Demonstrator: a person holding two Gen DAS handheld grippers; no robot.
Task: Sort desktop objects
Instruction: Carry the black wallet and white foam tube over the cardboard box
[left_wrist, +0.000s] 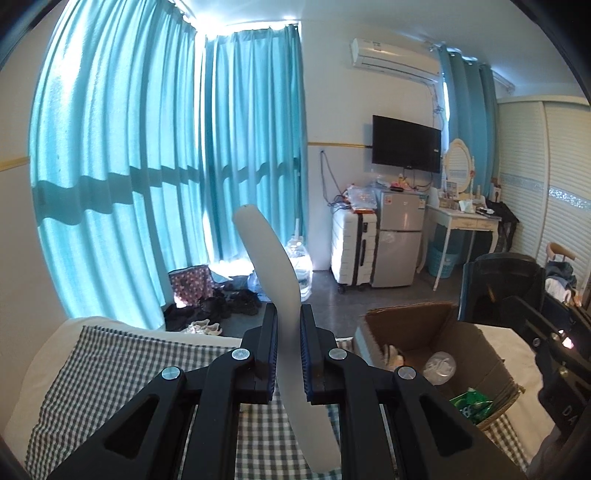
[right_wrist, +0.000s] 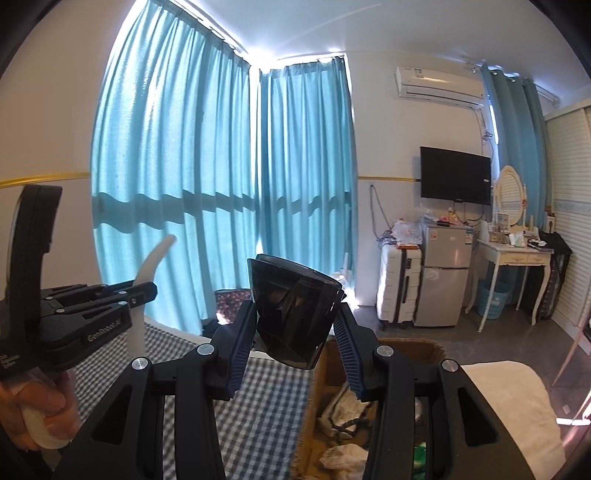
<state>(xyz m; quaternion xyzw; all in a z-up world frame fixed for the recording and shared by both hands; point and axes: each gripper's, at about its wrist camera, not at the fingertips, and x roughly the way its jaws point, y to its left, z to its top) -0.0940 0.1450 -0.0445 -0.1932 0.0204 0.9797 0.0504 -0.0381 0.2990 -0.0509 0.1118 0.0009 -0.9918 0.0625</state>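
White plastic, a long curved strip (left_wrist: 284, 306), stands pinched between the pressed-together pads of the left gripper (left_wrist: 289, 345) above the checked cloth (left_wrist: 110, 369); it looks light, stiff and smooth, so a mid-length hold seems safest against pivoting. Further right, the right gripper (right_wrist: 295, 334) clamps a glossy black wedge-shaped case (right_wrist: 293, 314), probably slippery, over the cardboard box (right_wrist: 317, 406). What either thing is stays unclear, and the box contents are half hidden.

Teal curtains (left_wrist: 147, 166) left; wall television (left_wrist: 406, 144); air conditioner (left_wrist: 395, 59) above; white suitcase (left_wrist: 352, 251) touching silver fridge (left_wrist: 400, 240).
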